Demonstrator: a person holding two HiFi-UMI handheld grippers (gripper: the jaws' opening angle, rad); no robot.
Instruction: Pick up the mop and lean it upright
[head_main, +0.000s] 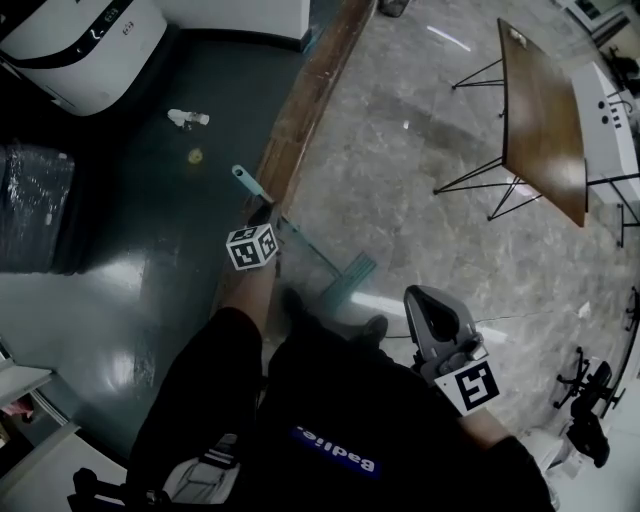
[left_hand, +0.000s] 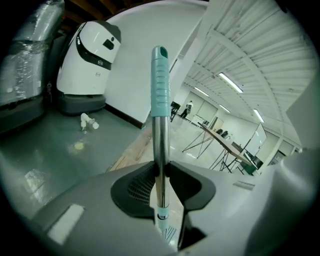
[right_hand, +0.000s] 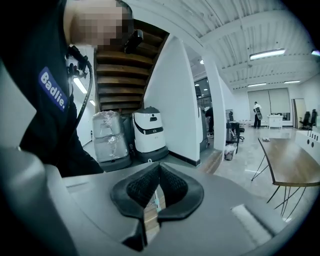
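Plainly, the left gripper (left_hand: 160, 172) pinches the mop (left_hand: 160, 90) by its slick metal shaft just below the teal grip, its head down by the floor (head_main: 420, 180), so it may pivot or slide there (the right gripper (right_hand: 159, 170), jaws together and empty, lends nothing).

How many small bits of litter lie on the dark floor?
2: a white bit near the white machine, a yellow bit close beside it. More may be hidden.
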